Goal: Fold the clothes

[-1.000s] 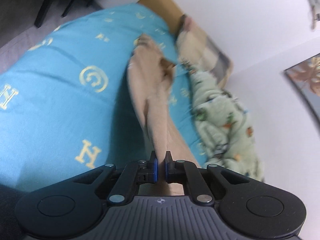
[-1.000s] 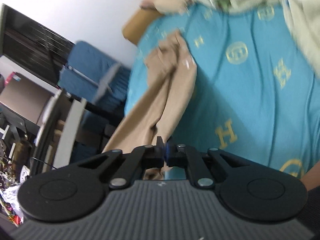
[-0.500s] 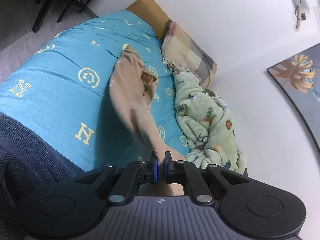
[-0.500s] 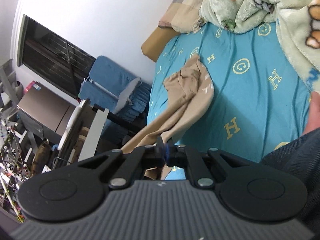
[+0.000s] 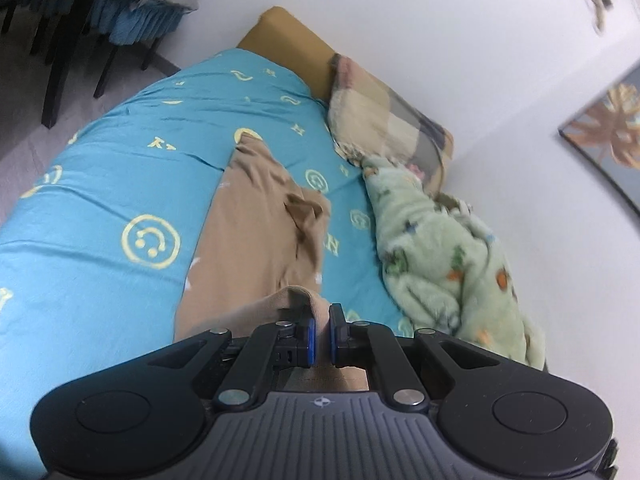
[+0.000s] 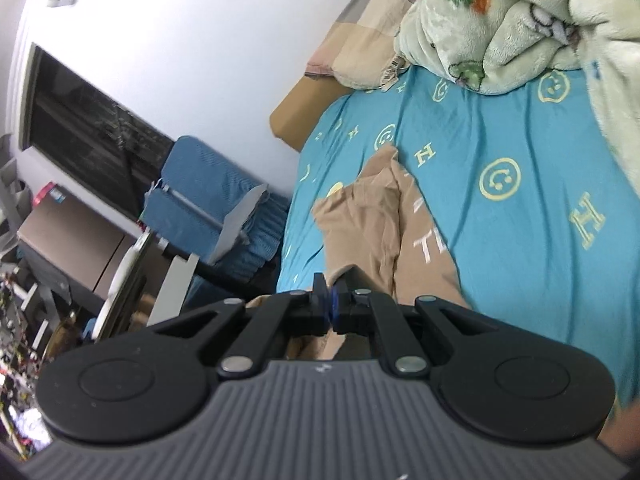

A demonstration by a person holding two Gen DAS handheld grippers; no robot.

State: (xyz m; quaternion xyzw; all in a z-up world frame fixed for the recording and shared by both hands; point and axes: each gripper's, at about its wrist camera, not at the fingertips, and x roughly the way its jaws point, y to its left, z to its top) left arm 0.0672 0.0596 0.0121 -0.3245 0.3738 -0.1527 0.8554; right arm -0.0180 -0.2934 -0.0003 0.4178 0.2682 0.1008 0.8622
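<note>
Left wrist view shows the left claw (image 5: 321, 334) and the right claw (image 6: 331, 307) each pinching a near edge of the tan garment (image 5: 256, 236) lying lengthwise on the bed (image 5: 100, 184), so I judge even tension keeps it wrinkle-free.

Right gripper (image 6: 331, 304) jaws pinch tan garment (image 6: 384, 232).

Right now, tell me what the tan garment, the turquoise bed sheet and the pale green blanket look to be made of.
Tan garment: thin matte knit, probably cotton jersey; it drapes in soft creases.
Turquoise bed sheet: smooth woven fabric, cotton or polyester, with a slight sheen and printed yellow motifs.
Pale green blanket: plush fleece, likely polyester; fuzzy pile in thick rounded folds.
</note>
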